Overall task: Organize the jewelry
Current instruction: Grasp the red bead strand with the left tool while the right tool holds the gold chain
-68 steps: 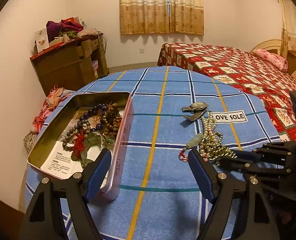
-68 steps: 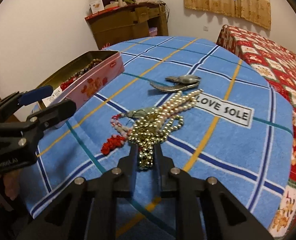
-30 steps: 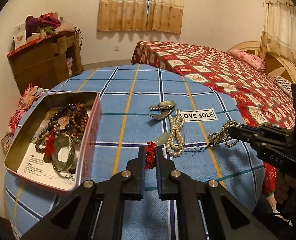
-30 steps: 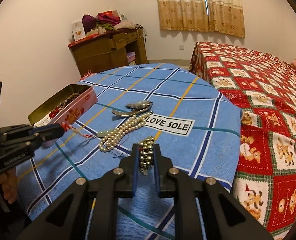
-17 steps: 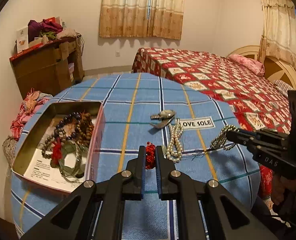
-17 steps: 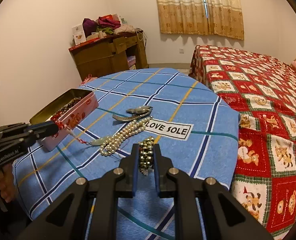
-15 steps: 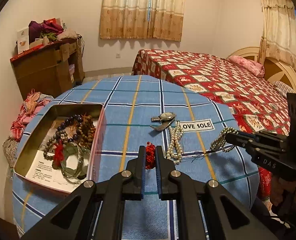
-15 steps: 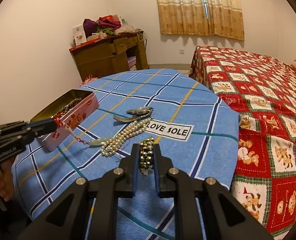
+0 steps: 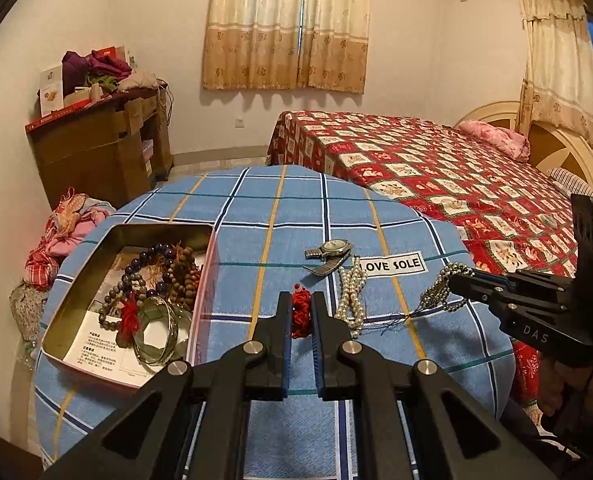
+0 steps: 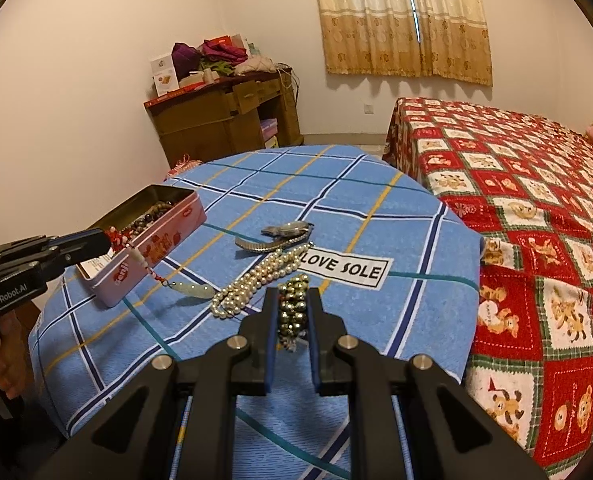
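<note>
A: What is the largest thing here?

B: The round bench under a blue plaid cloth (image 9: 232, 216), with a white "LOVE SOLE" label (image 9: 392, 266) as the landmark. A bed with a red patchwork quilt (image 9: 436, 160) stands beyond it.

A: And the storage?

B: A rectangular pink tin box (image 9: 206, 280), open, sits well left of the label and holds dark bead bracelets (image 9: 168, 268).

A: What lies loose?

B: A white pearl strand (image 9: 350, 300) lies just below-left of the label; a silver metal wristwatch (image 9: 328, 252) lies just left of it.

A: The fingers?

B: The left gripper (image 9: 298, 312) is clamped on a red knotted cord with a pale green pendant (image 10: 194, 290), held up left of the label, the pendant touching the cloth. The right gripper (image 10: 292, 312) is clamped on a gold-bead strand (image 10: 292, 304), raised just below the label.
</note>
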`<action>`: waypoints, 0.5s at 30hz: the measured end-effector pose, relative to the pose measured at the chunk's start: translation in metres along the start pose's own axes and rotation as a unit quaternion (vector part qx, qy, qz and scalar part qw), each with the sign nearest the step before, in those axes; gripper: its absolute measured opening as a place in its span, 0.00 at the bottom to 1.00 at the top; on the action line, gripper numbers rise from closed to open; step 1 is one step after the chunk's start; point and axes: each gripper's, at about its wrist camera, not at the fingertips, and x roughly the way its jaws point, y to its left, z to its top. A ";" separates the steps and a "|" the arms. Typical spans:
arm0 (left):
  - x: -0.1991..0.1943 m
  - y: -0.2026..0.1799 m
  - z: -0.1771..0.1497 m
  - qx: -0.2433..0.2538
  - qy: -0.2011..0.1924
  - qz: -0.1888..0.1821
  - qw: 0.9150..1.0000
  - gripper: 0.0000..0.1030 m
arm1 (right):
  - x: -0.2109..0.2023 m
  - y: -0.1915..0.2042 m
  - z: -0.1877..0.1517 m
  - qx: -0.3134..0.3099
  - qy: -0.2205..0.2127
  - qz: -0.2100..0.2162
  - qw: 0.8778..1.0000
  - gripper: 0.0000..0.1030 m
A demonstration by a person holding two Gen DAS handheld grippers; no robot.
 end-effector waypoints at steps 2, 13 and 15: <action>-0.001 0.000 0.001 0.001 -0.003 0.000 1.000 0.07 | -0.001 0.001 0.001 -0.001 -0.002 0.001 1.000 0.15; -0.009 0.001 0.005 -0.001 -0.013 0.004 1.000 0.07 | -0.009 0.010 0.009 -0.009 -0.020 0.010 1.000 0.15; -0.010 0.002 0.005 -0.002 -0.015 0.006 1.000 0.07 | -0.011 0.012 0.011 -0.012 -0.024 0.011 1.000 0.15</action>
